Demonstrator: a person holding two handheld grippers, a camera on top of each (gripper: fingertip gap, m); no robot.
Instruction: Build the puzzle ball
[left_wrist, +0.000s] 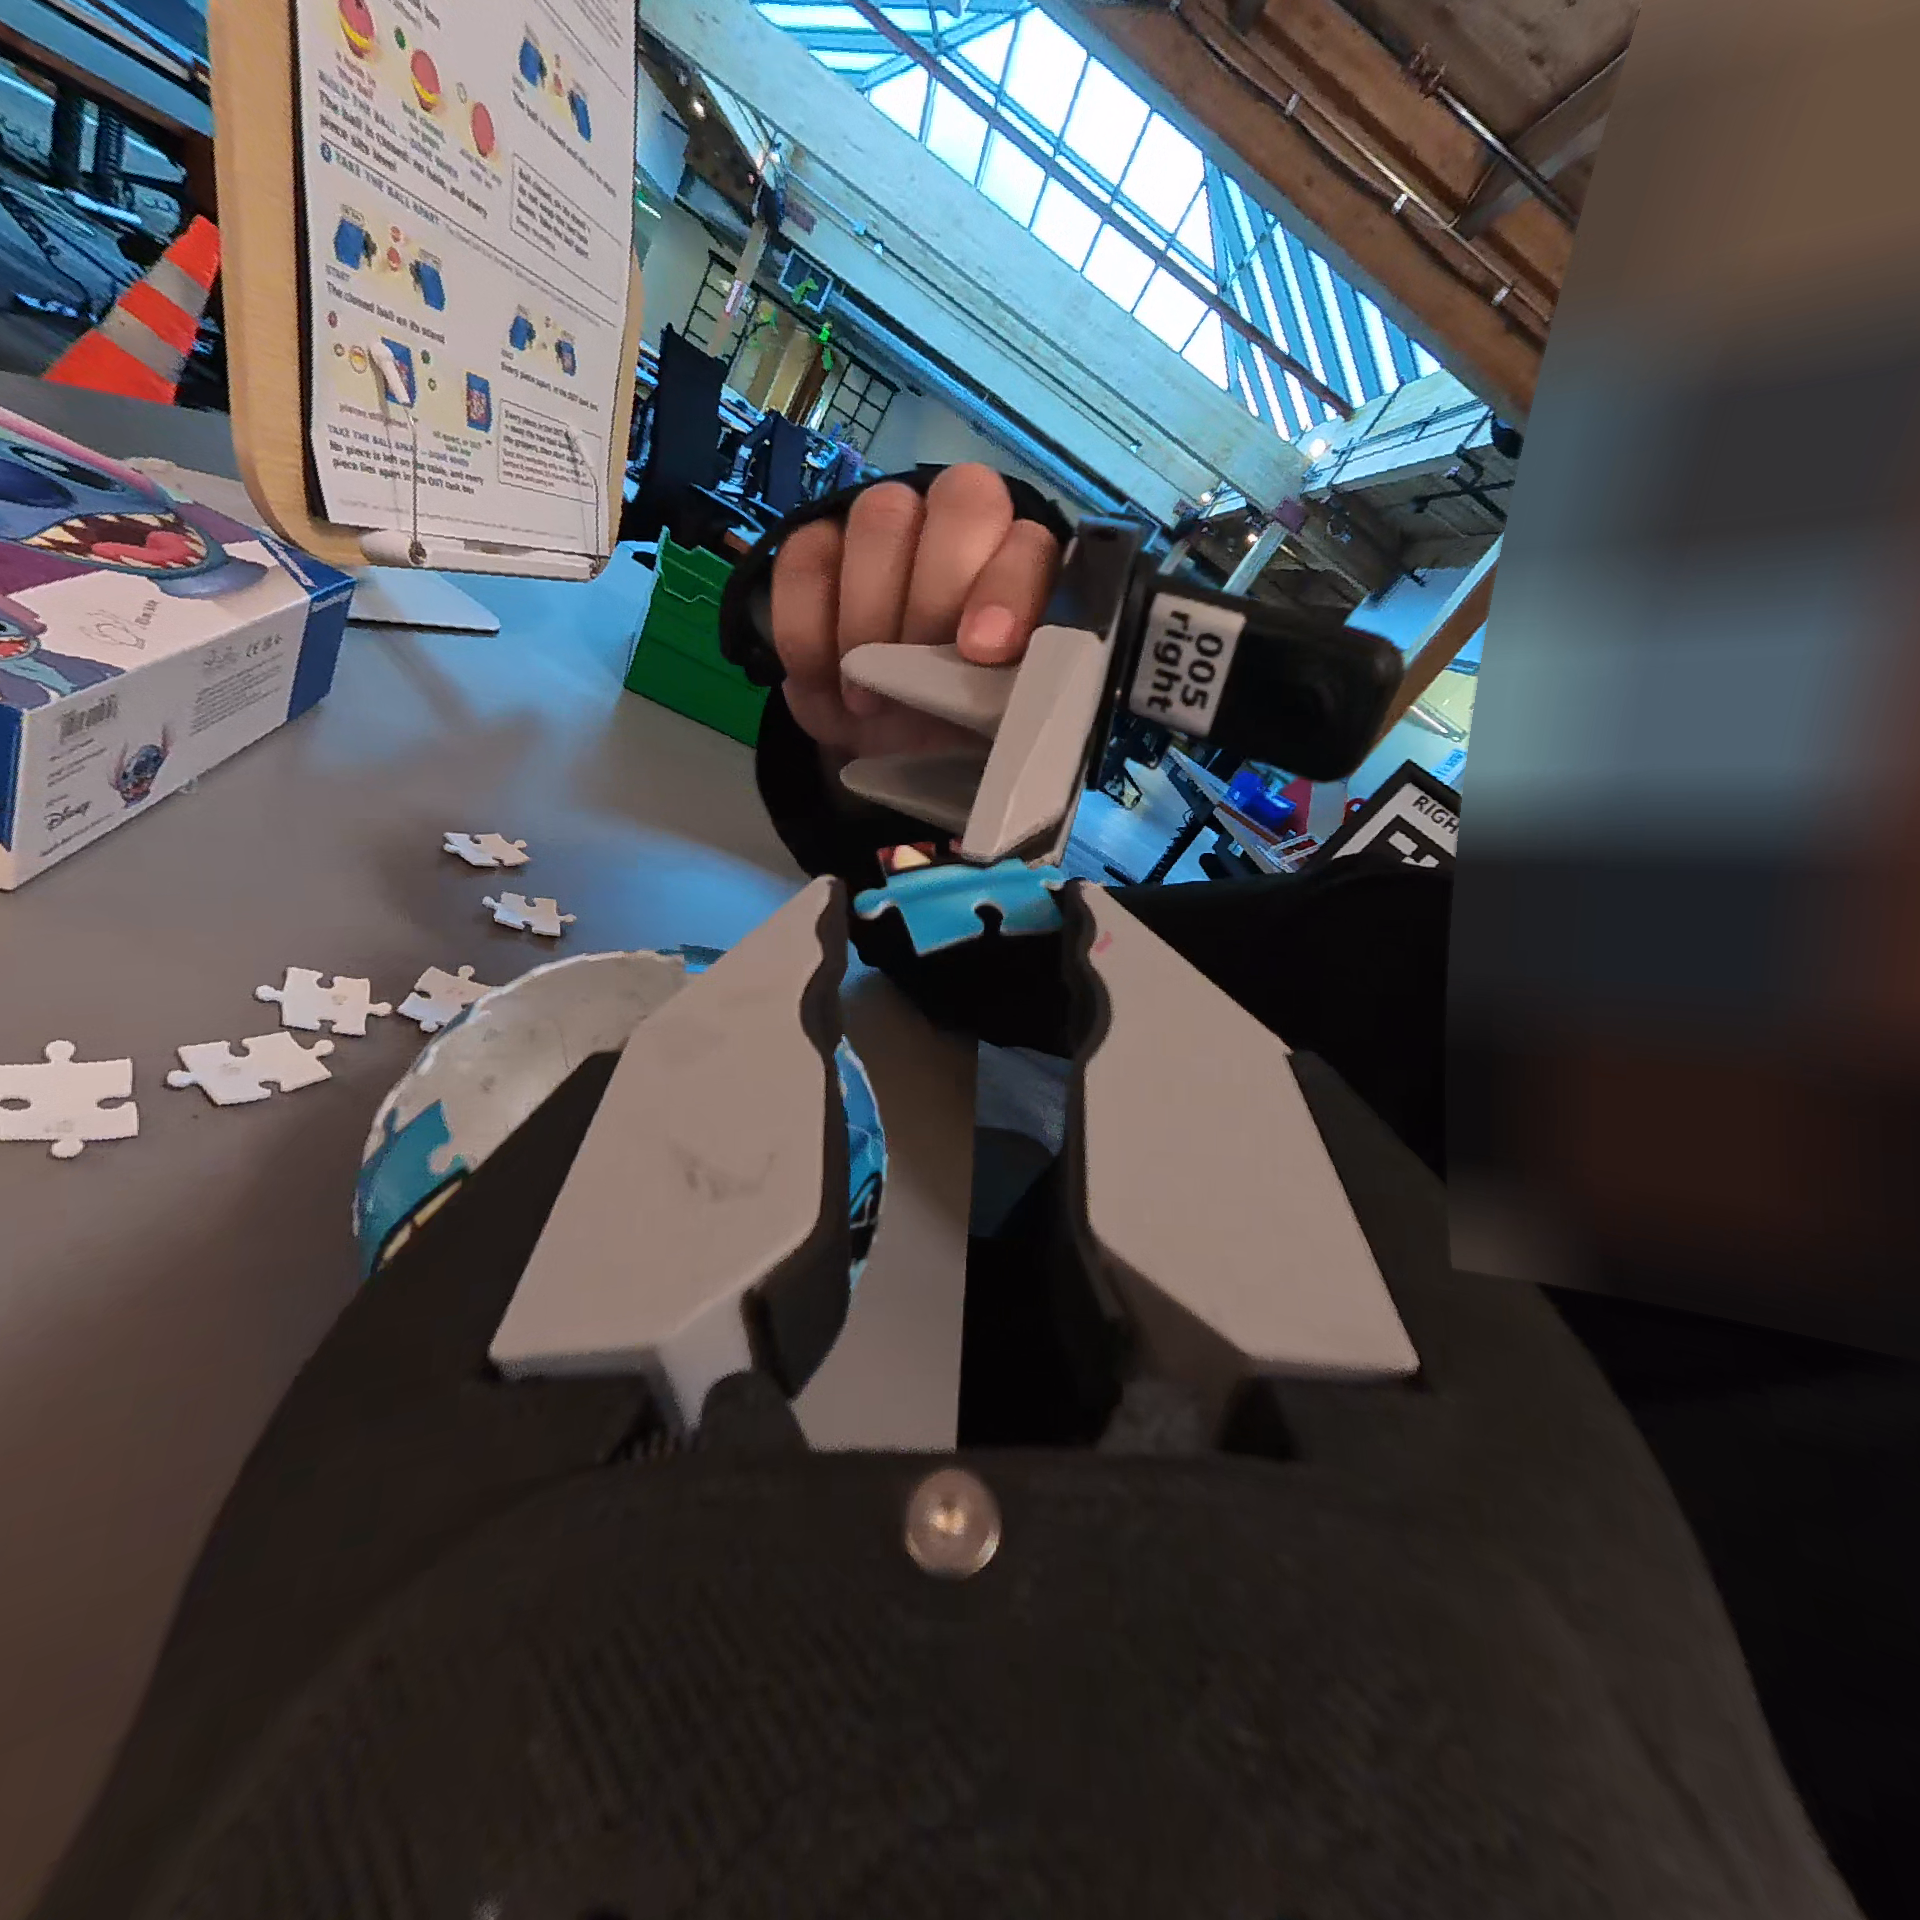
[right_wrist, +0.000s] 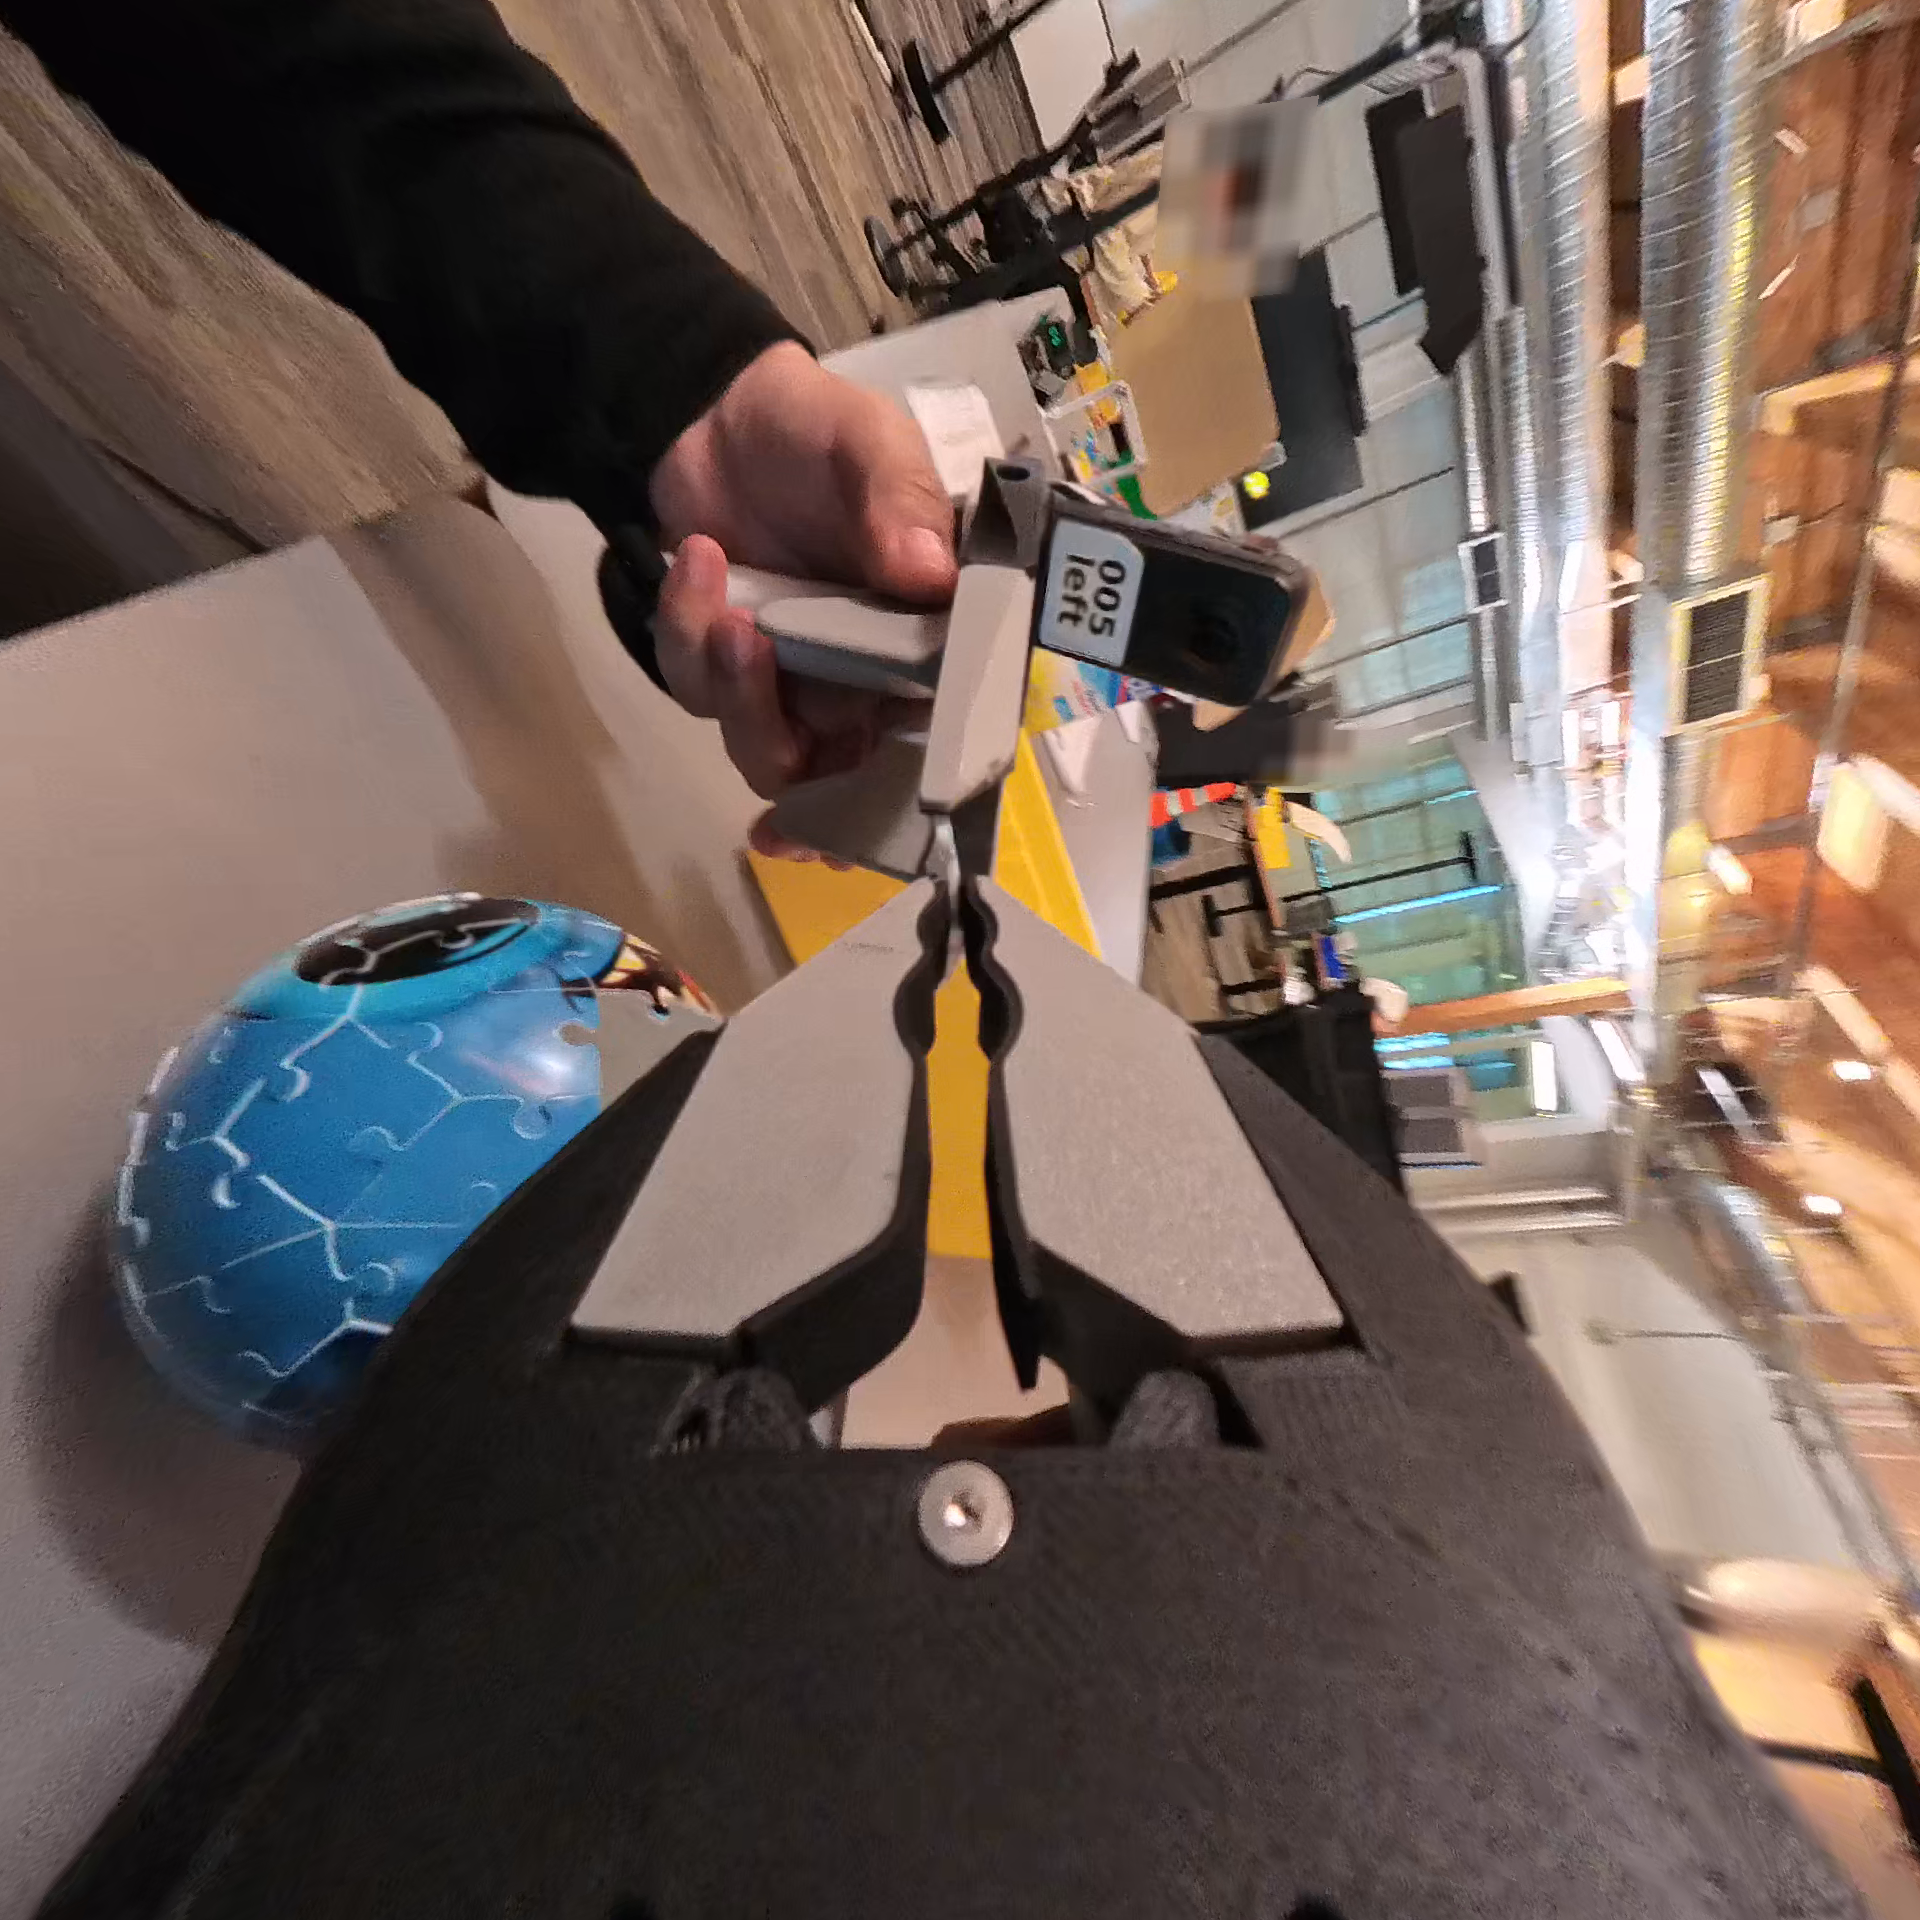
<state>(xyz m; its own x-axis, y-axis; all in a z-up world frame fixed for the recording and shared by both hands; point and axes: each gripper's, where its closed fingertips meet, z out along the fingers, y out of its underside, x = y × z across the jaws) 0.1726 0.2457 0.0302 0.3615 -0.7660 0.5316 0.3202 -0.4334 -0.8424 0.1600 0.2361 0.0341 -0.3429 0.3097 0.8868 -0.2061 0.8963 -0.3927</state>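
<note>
Left wrist view — ball (left_wrist: 623, 1101) half-hidden by jaws.

Your puzzle ball (right_wrist: 353, 1164) is bright blue, veined with pale crackle lines, a black patch ringed in lighter blue on top. The held puzzle piece (left_wrist: 951, 909) shows light blue and black. Your loose pieces (left_wrist: 249, 1065) lie white side up. Both grippers have grey fingers (left_wrist: 717, 1132) on black bodies.
</note>
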